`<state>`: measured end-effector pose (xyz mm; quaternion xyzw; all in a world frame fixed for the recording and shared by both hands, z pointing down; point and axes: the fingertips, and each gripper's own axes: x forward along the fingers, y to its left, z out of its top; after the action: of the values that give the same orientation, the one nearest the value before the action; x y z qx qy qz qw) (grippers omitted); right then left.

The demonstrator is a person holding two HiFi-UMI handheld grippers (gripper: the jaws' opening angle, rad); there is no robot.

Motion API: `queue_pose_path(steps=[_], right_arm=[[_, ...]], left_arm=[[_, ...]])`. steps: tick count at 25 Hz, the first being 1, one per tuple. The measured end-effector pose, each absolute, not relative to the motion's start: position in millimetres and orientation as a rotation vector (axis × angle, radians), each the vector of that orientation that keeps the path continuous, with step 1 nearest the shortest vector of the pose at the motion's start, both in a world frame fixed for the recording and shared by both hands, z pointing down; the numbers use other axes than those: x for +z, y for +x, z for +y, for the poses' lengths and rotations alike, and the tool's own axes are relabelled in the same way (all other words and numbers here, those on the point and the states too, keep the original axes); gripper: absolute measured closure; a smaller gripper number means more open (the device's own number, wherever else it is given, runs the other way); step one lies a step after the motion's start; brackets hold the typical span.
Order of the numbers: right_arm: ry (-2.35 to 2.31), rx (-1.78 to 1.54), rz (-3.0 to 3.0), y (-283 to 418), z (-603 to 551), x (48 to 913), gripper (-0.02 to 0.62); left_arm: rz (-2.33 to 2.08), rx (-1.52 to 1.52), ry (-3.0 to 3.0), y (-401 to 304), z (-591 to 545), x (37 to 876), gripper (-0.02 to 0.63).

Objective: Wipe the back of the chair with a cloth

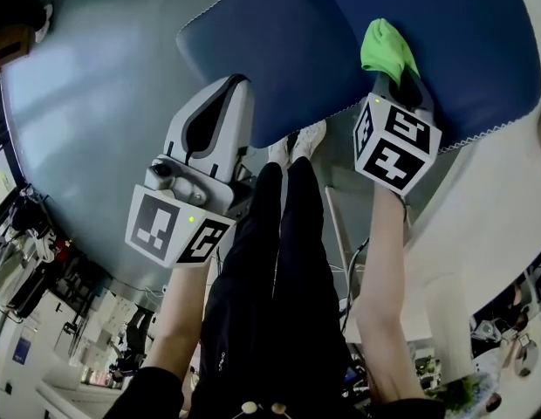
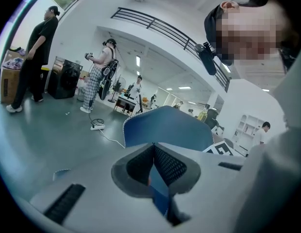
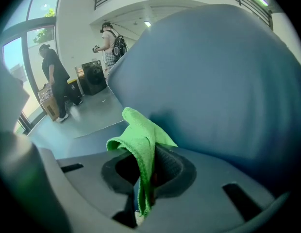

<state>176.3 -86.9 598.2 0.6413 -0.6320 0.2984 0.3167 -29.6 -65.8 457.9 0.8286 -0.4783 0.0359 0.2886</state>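
**Two grippers, one cloth, one blue chair back**

Nearest, in the right gripper view: right gripper [image 3: 149, 171] with jaws closed on one green cloth [image 3: 140, 147]. Soft, nubbly weave, folded to a peak above the two dark ribbed pads [image 3: 166, 166], with a thin strip hanging down the slot. Just beyond, up against the cloth's tip: the chair back [image 3: 213, 76], one broad, rounded panel of smooth blue upholstery.

In the left gripper view: left gripper [image 2: 153, 149], jaws closed tip to tip, dimpled black pads slanting into a V. Holds nothing recognisable. Past the tips, the same blue panel, edged with white zigzag stitching.

From the head view: two grey moulded gripper bodies, each with one black-and-white marker cube [image 1: 394, 142], on two bare forearms [image 1: 380, 269]. Left one just beside the panel's lower edge. Right one at the panel's face, cloth bunched on top. Between the forearms: two legs [image 1: 270, 269] in black trousers and two white shoes [image 1: 310, 138].

Farthest, in the left gripper view:
- Glossy grey floor [image 2: 39, 130].
- One white power strip [image 2: 96, 126] with a trailing cable.
- Two standing people, one in black [image 2: 36, 57] and one in checked trousers [image 2: 98, 76] with a backpack.
- One black boxy cabinet [image 2: 64, 77] between them.
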Motion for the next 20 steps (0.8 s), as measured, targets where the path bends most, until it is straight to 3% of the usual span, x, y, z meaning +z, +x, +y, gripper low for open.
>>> queue_pose_path(steps=[20], right_arm=[[1.609,0.875,-1.573,168.6,-89.7,675.9,0.545]], left_arm=[[-1.274,0.118,2.169,-43.4,-73.9,492.0,0.600]])
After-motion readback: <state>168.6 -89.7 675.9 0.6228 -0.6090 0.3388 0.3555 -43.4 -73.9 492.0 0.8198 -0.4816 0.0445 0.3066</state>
